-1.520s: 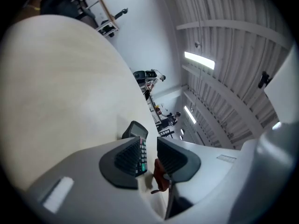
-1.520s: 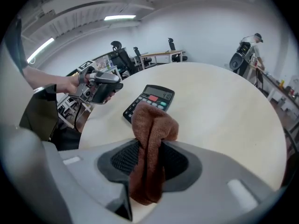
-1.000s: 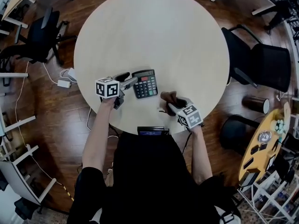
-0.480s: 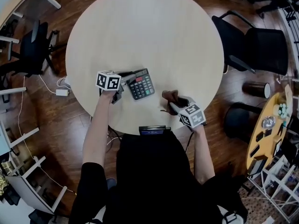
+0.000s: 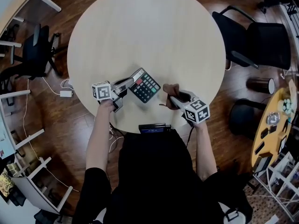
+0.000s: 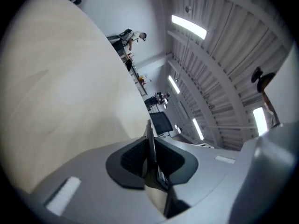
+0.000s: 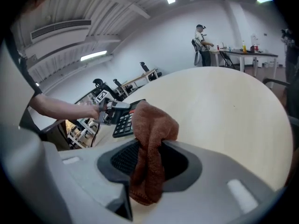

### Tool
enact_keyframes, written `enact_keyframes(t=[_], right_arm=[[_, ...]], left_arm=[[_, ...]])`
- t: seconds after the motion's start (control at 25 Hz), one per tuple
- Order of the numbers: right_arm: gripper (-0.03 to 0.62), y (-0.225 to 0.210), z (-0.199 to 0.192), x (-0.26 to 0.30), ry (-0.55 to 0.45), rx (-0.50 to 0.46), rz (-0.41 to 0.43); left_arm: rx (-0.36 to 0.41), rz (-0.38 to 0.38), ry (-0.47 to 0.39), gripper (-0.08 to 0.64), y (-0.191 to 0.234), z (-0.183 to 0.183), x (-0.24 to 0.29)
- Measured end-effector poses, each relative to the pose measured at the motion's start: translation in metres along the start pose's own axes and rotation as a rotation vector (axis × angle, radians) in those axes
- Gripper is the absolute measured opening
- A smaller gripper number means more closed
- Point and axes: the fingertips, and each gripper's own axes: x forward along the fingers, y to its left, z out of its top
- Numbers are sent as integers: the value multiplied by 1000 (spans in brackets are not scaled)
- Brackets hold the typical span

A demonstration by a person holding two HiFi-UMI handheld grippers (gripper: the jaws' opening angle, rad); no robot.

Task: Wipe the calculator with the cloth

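The dark calculator (image 5: pixel 145 87) lies slantwise on the round table (image 5: pixel 149 27), near its front edge. My left gripper (image 5: pixel 129 82) has the calculator's left end between its pads, and the jaws are closing on it. In the left gripper view the calculator (image 6: pixel 150 141) shows edge-on as a thin plate pinched in my left gripper (image 6: pixel 150 158). My right gripper (image 5: pixel 171 97) is shut on a brown cloth (image 5: pixel 168 93), a little right of the calculator and apart from it. In the right gripper view the cloth (image 7: pixel 150 134) hangs bunched in my right gripper (image 7: pixel 149 161), with the calculator (image 7: pixel 122 121) beyond.
A black device (image 5: pixel 152 128) sits at the table's front edge by the person's body. Black office chairs stand at the right (image 5: pixel 261 36) and the left (image 5: pixel 37 45). A white power adapter (image 5: pixel 66 93) and cables lie on the wooden floor.
The left gripper's jaws have closed onto the calculator's left end, and the calculator has swung to a diagonal. The right gripper with the cloth has shifted slightly.
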Motion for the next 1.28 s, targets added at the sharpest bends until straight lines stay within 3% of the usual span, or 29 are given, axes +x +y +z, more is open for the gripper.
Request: enact_keyframes(t=[0.08, 0.16, 0.24, 0.4, 0.56, 0.68, 0.88, 1.28], right_arm=[[138, 1, 22, -9, -107, -29, 38], [138, 1, 54, -21, -226, -94, 75], [138, 7, 91, -28, -309, -199, 112], [138, 43, 160, -19, -384, -412, 250], [138, 87, 194, -5, -372, -570, 393], [137, 102, 197, -7, -378, -603, 471], [137, 99, 181, -26, -415, -566, 528], [137, 93, 139, -56, -416, -468, 550]], left_arm=[[-61, -115, -65, 57, -19, 5, -12], [-103, -277, -112, 57, -53, 12, -21], [-96, -397, -122, 57, -85, 17, -27], [-82, -506, -113, 57, -126, 21, -31], [-88, -533, -110, 57, -147, 21, -26], [-111, -532, -158, 56, -151, 26, -29], [-244, -511, -265, 55, -147, 33, -35], [-341, -413, -412, 55, -125, 43, -41]])
